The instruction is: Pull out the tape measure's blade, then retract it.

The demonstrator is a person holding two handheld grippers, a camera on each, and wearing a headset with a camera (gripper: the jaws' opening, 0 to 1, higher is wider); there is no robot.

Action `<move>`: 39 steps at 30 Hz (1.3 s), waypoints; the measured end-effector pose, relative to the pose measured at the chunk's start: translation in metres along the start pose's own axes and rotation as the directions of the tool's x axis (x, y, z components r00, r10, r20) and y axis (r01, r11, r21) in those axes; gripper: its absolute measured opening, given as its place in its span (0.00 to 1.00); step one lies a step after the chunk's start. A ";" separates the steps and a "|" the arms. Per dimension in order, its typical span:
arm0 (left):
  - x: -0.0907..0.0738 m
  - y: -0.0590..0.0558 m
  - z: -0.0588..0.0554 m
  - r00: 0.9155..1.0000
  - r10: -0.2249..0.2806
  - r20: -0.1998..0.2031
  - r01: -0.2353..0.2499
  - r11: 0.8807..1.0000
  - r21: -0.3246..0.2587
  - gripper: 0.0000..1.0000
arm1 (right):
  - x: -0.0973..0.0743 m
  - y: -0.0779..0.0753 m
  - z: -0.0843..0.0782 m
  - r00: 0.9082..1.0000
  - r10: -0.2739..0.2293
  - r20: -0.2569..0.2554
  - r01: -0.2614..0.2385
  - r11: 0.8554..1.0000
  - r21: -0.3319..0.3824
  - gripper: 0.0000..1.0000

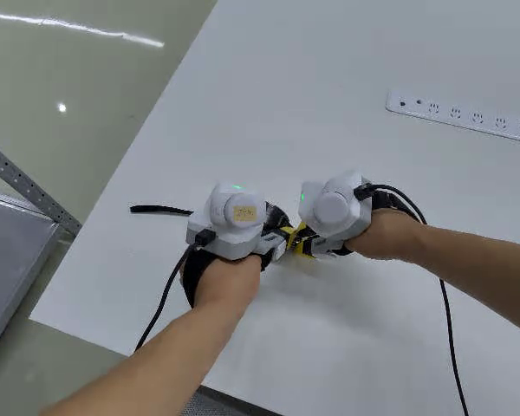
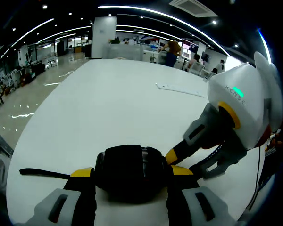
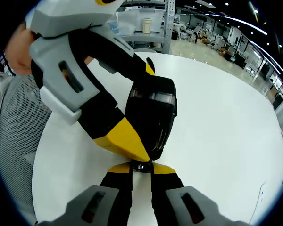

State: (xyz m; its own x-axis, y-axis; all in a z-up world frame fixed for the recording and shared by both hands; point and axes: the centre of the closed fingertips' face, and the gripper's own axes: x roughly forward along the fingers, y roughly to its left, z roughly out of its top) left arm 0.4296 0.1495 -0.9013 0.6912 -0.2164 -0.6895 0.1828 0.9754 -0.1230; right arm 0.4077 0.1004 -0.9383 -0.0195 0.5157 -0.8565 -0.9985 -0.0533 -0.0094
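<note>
The black tape measure (image 2: 132, 165) sits between the yellow-tipped fingers of my left gripper (image 2: 132, 181), which is shut on its case. Its black wrist strap (image 1: 160, 210) trails left on the white table. My right gripper (image 3: 141, 168) is shut on the small blade tip at the mouth of the tape measure (image 3: 153, 113). No length of blade shows between them. In the head view the left gripper (image 1: 273, 238) and right gripper (image 1: 305, 241) meet tip to tip near the table's front edge, with the tape measure (image 1: 276, 217) mostly hidden between them.
A white power strip (image 1: 459, 114) lies at the far right of the white table (image 1: 329, 87). A metal shelf frame (image 1: 22, 186) stands off the table's left edge. Black cables (image 1: 449, 329) hang from both grippers.
</note>
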 end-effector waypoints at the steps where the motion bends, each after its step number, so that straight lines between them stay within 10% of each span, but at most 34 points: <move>1: 0.000 0.000 0.000 1.000 -0.001 0.000 0.001 1.000 -0.002 0.57 | 0.000 0.000 0.000 1.000 0.000 0.000 0.000 1.000 -0.001 0.14; 39: -0.005 0.002 0.004 0.999 -0.008 0.034 0.009 0.999 -0.032 0.61 | -0.004 -0.001 -0.007 0.995 -0.093 -0.025 0.095 0.991 0.096 0.21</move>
State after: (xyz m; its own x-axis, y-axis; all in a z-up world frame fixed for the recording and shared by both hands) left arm 0.4292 0.1522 -0.8949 0.7131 -0.2259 -0.6637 0.1668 0.9742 -0.1523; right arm 0.4087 0.0923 -0.9383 0.0749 0.4966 -0.8647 -0.9961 0.0780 -0.0414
